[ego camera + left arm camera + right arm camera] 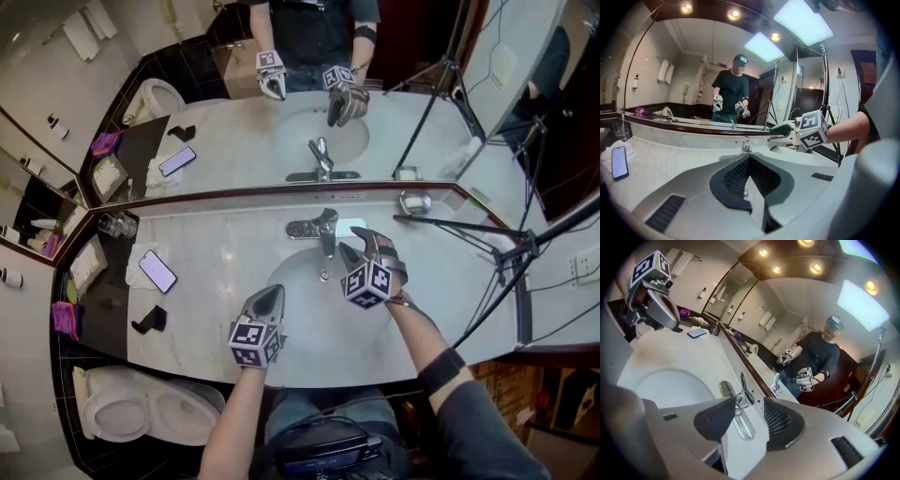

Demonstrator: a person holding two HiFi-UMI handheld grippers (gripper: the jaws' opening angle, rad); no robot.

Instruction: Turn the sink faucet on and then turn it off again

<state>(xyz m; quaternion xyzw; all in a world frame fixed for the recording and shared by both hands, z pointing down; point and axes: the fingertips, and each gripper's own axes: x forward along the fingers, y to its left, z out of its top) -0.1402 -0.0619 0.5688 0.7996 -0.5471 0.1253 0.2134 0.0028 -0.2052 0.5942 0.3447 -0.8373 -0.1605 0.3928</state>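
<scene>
One faucet (325,236) points its spout from mirror (234,141) toward basin (309,323); right gripper (359,246) gapes before it, left gripper (270,298) closed.

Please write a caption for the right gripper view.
Open right gripper lined up with the chrome faucet at the sink.

The sink faucet (325,234) is a polished chrome single-lever mixer on a long, rounded chrome base plate (743,426), which lies flat on the pale marble countertop (216,262) right at the foot of the mirror (234,141). It stands centred behind the white oval basin (309,319), its short spout (327,247) reaching forward over the basin's back rim. Its slim lever (743,383) rises at a slant from the top of the body (whether water is running cannot be made out).
</scene>
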